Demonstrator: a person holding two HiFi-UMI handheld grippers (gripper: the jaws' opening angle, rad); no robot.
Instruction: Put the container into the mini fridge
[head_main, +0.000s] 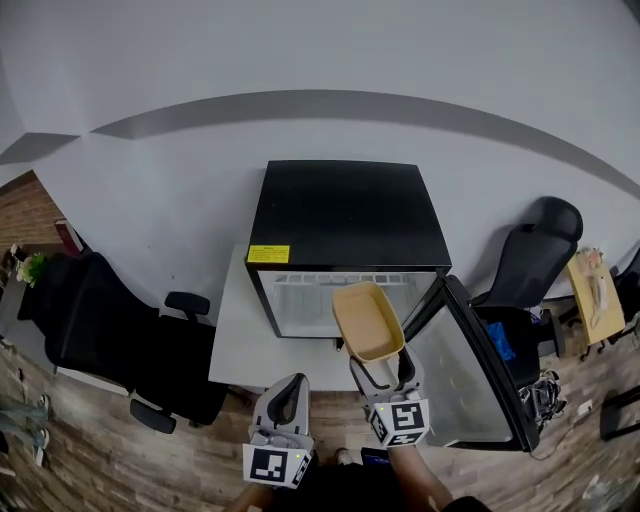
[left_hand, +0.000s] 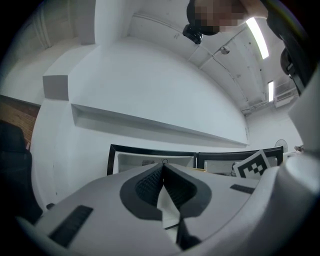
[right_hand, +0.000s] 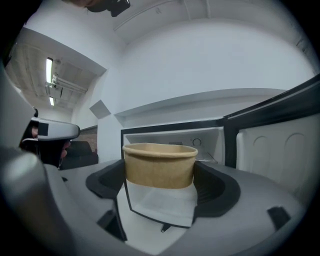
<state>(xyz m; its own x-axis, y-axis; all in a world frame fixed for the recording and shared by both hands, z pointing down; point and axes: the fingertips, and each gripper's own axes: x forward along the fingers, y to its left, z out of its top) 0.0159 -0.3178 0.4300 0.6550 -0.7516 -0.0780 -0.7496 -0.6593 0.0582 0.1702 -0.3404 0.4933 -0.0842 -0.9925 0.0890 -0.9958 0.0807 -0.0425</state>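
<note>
A tan paper container (head_main: 367, 320) (right_hand: 159, 165) is held upright in front of the open mini fridge (head_main: 345, 215), level with its white inside (right_hand: 172, 137). My right gripper (head_main: 383, 372) (right_hand: 160, 177) is shut on the container, one jaw on each side of it. The fridge door (head_main: 470, 365) (right_hand: 280, 145) stands swung out to the right. My left gripper (head_main: 288, 398) (left_hand: 163, 172) hangs lower at the left, in front of the white table (head_main: 240, 350), its jaws shut with nothing between them.
The fridge sits on a white table against a white wall. A black office chair (head_main: 110, 330) stands at the left and another (head_main: 535, 255) at the right. A small wooden table (head_main: 595, 295) is at the far right. The floor (head_main: 100, 460) is wood.
</note>
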